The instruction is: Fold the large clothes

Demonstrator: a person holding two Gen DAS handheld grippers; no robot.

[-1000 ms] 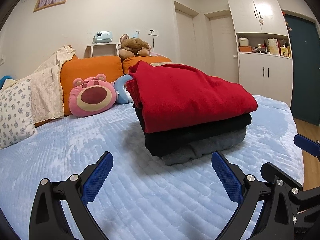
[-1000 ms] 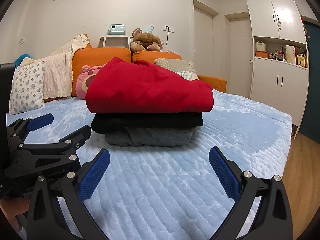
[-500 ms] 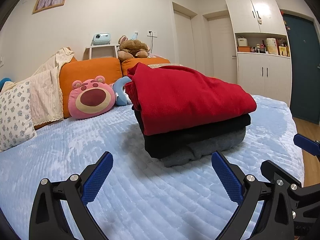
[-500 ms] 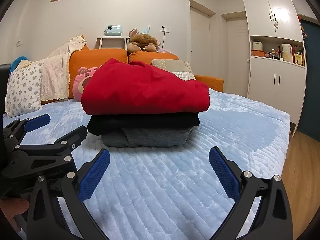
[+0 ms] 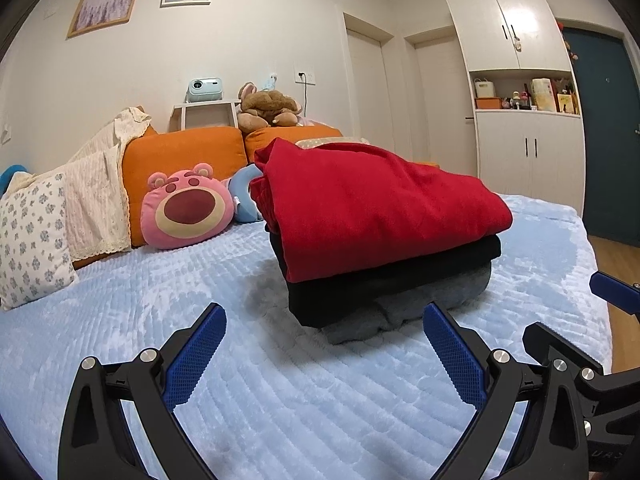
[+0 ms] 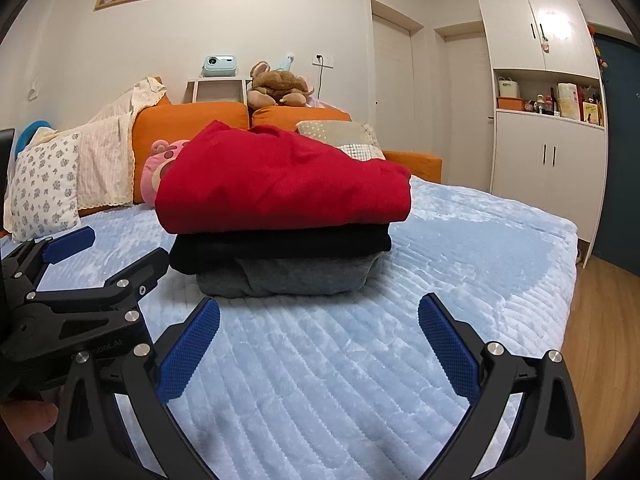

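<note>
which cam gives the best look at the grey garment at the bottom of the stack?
Right wrist. It faces the stack's front, so the grey garment shows across its full width under the black garment. In the left wrist view the grey garment is seen obliquely, largely hidden by the black overhang, with only its corner and right end peeking out.

Left claw [image 5: 323, 342] and right claw [image 6: 319, 334] hover side by side, both spread wide and empty.

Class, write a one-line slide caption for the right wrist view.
Open right gripper faces a folded stack on the bed: red garment over black garment over grey garment.
</note>
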